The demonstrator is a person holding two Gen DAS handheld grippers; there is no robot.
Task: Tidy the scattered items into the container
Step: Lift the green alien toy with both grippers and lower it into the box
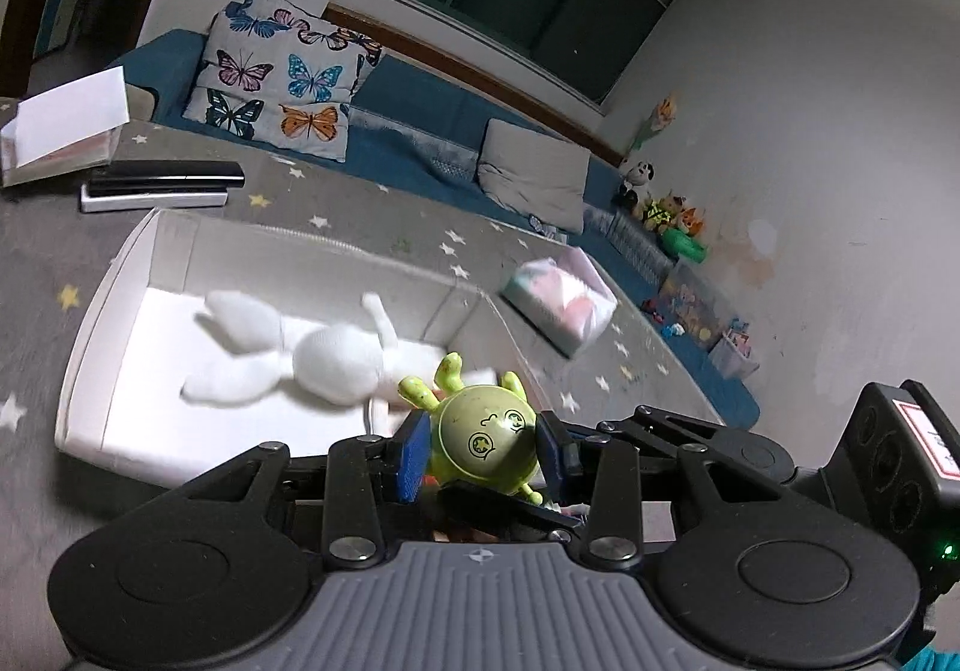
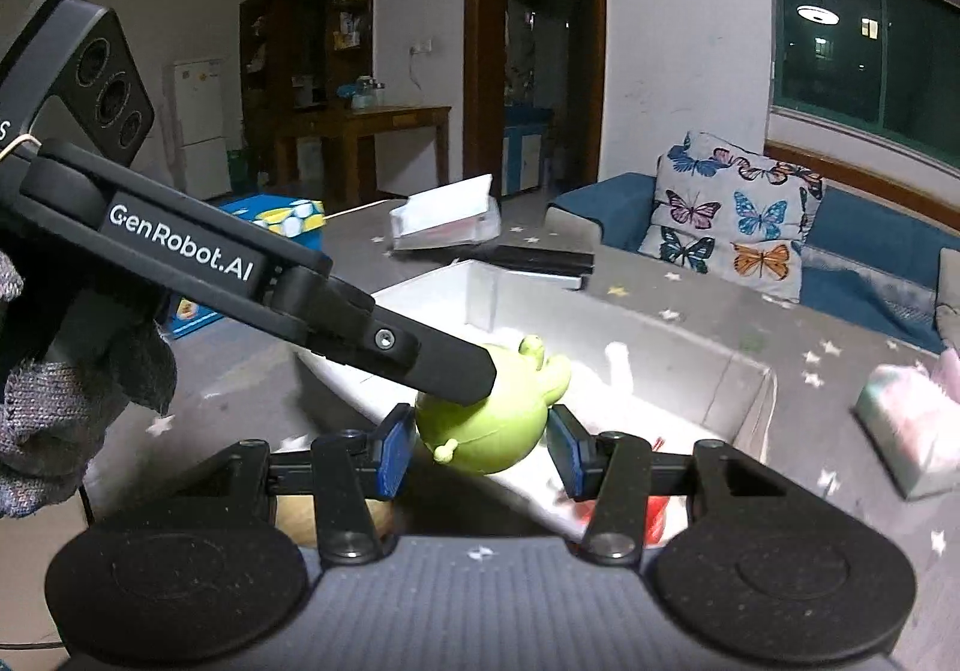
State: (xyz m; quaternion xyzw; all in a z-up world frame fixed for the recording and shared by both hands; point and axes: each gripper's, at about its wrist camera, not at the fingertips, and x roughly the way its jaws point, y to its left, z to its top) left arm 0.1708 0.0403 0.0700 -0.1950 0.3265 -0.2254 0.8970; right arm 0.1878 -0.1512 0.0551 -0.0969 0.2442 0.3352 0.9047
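Because the round, lime-green plastic toy with stubby limbs and a cartoon face point(image 1: 485, 440) is pinched from two directions at once, with the left gripper point(image 1: 485, 446) pressing its blue pads on the toy's flanks and the right gripper point(image 2: 480, 446) clamped across its body, the likeliest trouble is a squeeze-out: the ball-like shell looks smooth and could pop free if the two holds pull apart or twist against each other. It hangs just above the near edge of the white rectangular cardboard box point(image 1: 90, 323), so a slip might send it onto the grey star-patterned mat point(image 1: 36, 263) instead of inside. In the right wrist view the right pad looks barely at the shell, so that contact is hard to confirm. Inside the box lies a white plush doll point(image 1: 300, 347), blurred and overexposed, and something red below the right gripper is too hidden to identify. The toy's underside is covered by the gripper body. A pastel tissue pack point(image 1: 561, 305) sits on the mat beyond the box, smeared by motion.
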